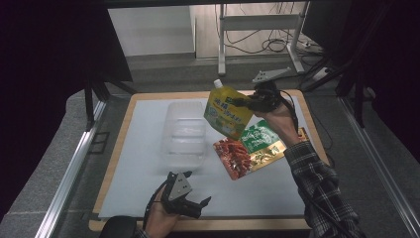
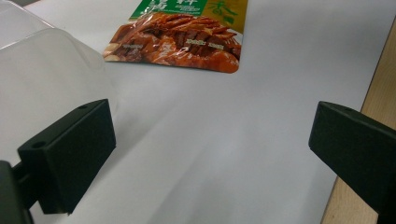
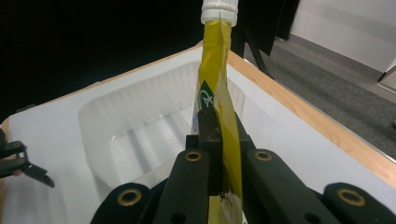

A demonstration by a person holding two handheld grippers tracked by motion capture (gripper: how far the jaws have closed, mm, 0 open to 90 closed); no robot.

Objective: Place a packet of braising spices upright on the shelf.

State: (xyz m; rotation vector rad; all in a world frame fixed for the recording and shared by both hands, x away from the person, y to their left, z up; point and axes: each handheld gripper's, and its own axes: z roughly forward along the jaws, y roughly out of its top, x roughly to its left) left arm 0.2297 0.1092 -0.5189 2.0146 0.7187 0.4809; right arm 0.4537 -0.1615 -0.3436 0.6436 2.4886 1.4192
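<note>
I have the right gripper (image 1: 247, 102) clamped tight on a yellow pouch (image 1: 228, 111), carrying it upright in the air just right of the clear tray (image 1: 184, 130) — the loading step, I judge. Next it needs to travel left over the tray, lower, then release. My left gripper (image 1: 198, 205) rests wide open and empty at the near edge. Counted: one yellow pouch held, one tray, two pouches — a red pouch (image 1: 233, 156) and a green pouch (image 1: 260, 139) — lying right of the tray.
</note>
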